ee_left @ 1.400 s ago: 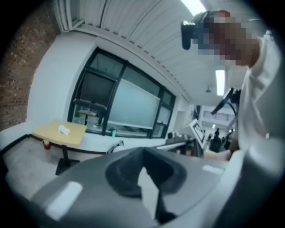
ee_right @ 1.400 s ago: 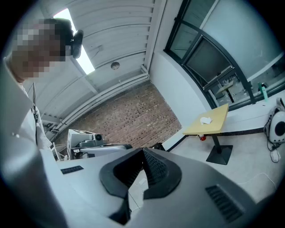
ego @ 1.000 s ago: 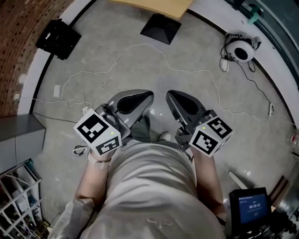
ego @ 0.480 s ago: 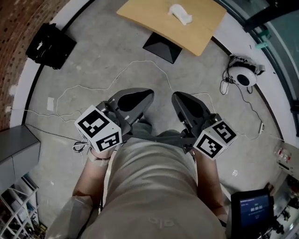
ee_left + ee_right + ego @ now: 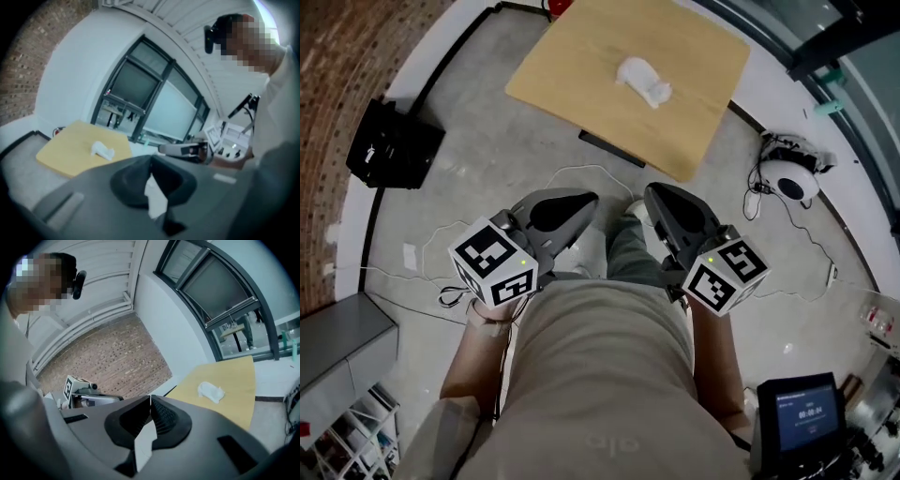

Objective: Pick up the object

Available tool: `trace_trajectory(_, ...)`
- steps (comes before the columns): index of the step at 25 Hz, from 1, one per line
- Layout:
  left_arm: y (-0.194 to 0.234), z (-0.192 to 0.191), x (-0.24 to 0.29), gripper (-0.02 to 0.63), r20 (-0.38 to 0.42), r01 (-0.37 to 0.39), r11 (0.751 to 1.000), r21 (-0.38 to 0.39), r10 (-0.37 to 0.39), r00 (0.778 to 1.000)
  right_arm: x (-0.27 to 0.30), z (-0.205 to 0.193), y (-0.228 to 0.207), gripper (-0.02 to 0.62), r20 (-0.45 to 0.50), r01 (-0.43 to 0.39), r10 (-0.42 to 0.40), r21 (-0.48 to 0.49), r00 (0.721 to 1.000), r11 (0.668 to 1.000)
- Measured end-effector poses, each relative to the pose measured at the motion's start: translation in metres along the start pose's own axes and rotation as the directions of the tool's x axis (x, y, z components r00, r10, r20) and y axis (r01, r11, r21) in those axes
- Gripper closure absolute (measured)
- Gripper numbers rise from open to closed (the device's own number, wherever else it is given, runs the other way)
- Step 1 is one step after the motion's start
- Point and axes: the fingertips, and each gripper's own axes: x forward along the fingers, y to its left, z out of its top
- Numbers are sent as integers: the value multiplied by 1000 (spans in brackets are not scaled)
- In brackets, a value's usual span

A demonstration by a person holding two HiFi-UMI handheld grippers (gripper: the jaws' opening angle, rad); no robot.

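A small white crumpled object [image 5: 643, 81] lies on a light wooden table [image 5: 572, 66] ahead of me; it also shows in the left gripper view [image 5: 102, 150] and the right gripper view [image 5: 211, 391]. My left gripper [image 5: 584, 201] and right gripper [image 5: 653, 194] are held side by side close to my body, well short of the table and above the floor. Both are shut with nothing between the jaws. The left gripper [image 5: 151, 160] and right gripper [image 5: 150, 399] each point toward the table.
A black bag [image 5: 394, 143] lies on the concrete floor at the left. A white round device [image 5: 789, 178] with cables sits at the right. A grey cabinet [image 5: 342, 337] stands at lower left, a small screen [image 5: 797, 412] at lower right. Thin cable [image 5: 581, 173] runs across the floor.
The table and the white object have come fully into the head view and nearer. Both grippers kept their place before my body and stayed shut.
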Motion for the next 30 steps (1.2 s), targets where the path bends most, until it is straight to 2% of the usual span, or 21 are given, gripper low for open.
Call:
trace_trajectory(2, 25, 25, 29, 601, -39, -23, 999, 43, 25, 999, 13, 27, -35, 586, -11, -12, 12, -24, 1000, 1000)
trace_trajectory(4, 45, 48, 52, 548, -71, -32, 997, 73, 37, 997, 25, 50, -60, 586, -20, -38, 38, -30, 999, 999)
trace_trajectory(6, 64, 63, 73, 541, -96, -47, 995, 91, 56, 994, 36, 68, -81, 586, -31, -49, 48, -41, 998, 998)
trace_trajectory(9, 89, 75, 109, 527, -131, -53, 996, 76, 63, 989, 51, 86, -120, 584, -57, -2, -2, -62, 998, 998)
trace_trajectory(15, 138, 68, 156, 526, -179, 2, 999, -45, -10, 984, 83, 89, -174, 584, -153, 66, -76, -64, 985, 996)
trace_trajectory(18, 164, 52, 174, 525, -231, 27, 988, -151, -62, 971, 104, 94, -197, 584, -177, 126, -143, -106, 974, 986)
trace_trajectory(20, 184, 44, 188, 508, -257, 21, 976, -216, -78, 963, 123, 93, -214, 583, -237, 143, -172, -136, 956, 980)
trace_trajectory(22, 205, 35, 204, 476, -274, -13, 965, -263, -62, 960, 146, 85, -232, 566, -334, 121, -178, -184, 926, 975)
trace_trajectory(24, 224, 26, 221, 453, -287, -56, 952, -300, -35, 957, 169, 71, -250, 483, -447, 74, -183, -250, 876, 965)
trace_trajectory(27, 246, 8, 246, 453, -312, -124, 928, -352, 8, 950, 201, 45, -278, 408, -607, -15, -185, -309, 773, 951)
trace_trajectory(30, 267, -10, 264, 436, -331, -159, 897, -413, 15, 944, 230, 21, -307, 376, -732, -101, -170, -311, 660, 945)
